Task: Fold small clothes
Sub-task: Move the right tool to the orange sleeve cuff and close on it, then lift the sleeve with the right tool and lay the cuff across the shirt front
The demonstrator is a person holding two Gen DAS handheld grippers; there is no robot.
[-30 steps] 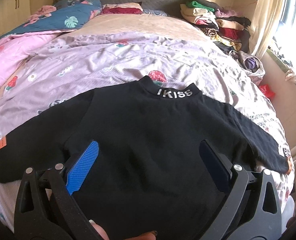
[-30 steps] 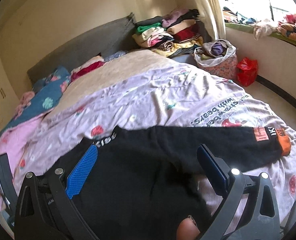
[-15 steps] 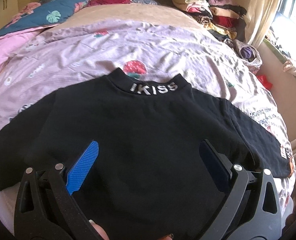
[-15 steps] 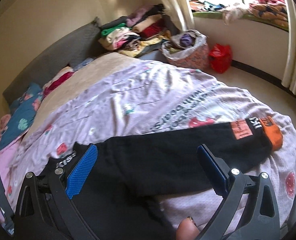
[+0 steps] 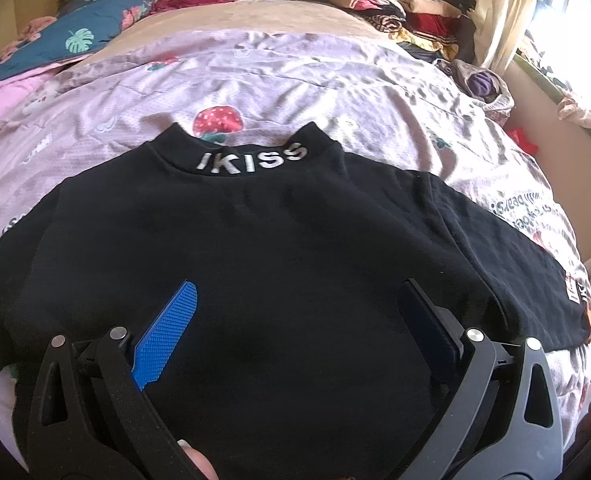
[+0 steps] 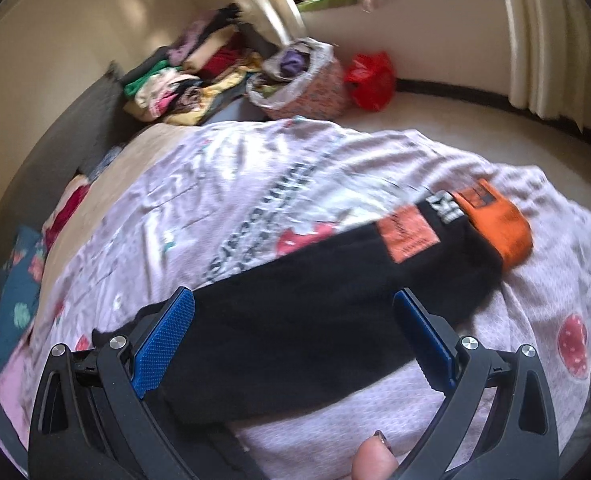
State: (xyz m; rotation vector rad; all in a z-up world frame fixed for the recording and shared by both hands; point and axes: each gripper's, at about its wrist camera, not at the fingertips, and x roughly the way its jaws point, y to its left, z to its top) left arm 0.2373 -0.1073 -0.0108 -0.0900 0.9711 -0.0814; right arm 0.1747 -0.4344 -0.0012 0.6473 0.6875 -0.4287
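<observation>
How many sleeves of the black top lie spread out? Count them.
2. One sleeve runs toward the window, ending in an orange cuff; the other sleeve runs the opposite way, its end out of frame.

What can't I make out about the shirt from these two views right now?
- Shirt hem: left wrist view, cut off by the bottom edge and hidden behind the left gripper.
- Left sleeve end: left wrist view, runs off the left edge.
- Orange cuff and patch text: right wrist view, motion blur.
- Collar: right wrist view, hidden behind the right gripper.
- Shirt underside: both views, faces the bed.
</observation>
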